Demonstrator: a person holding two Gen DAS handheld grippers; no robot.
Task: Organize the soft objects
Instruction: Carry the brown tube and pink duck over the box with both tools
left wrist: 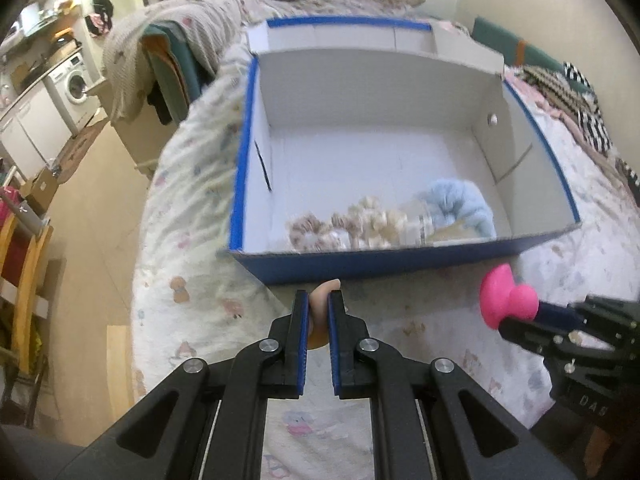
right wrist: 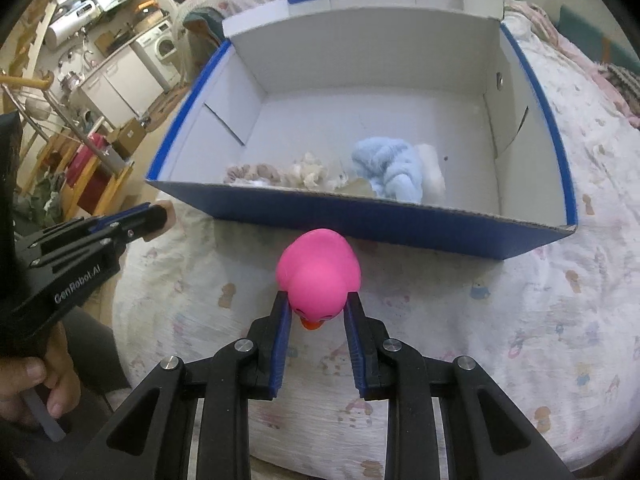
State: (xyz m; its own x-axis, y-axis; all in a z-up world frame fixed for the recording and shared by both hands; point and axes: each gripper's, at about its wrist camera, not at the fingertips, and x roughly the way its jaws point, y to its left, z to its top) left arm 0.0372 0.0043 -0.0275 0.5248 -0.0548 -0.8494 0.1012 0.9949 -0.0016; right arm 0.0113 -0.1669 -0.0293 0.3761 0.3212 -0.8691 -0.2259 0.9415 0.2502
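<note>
You're gripping the pink rubber duck (right wrist: 319,272) in your right tool (right wrist: 319,303), beak toward you; the blue-sided cardboard box (right wrist: 360,216) is lying just ahead, while your left tool (left wrist: 319,307) is clenching what is probably a peach squishy (left wrist: 320,312).

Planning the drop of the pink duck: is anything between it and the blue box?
Only the box's near wall stands between the pink duck, held in the right gripper, and the interior. Scrunchies crowd that wall; the floor beyond looks bare.
</note>
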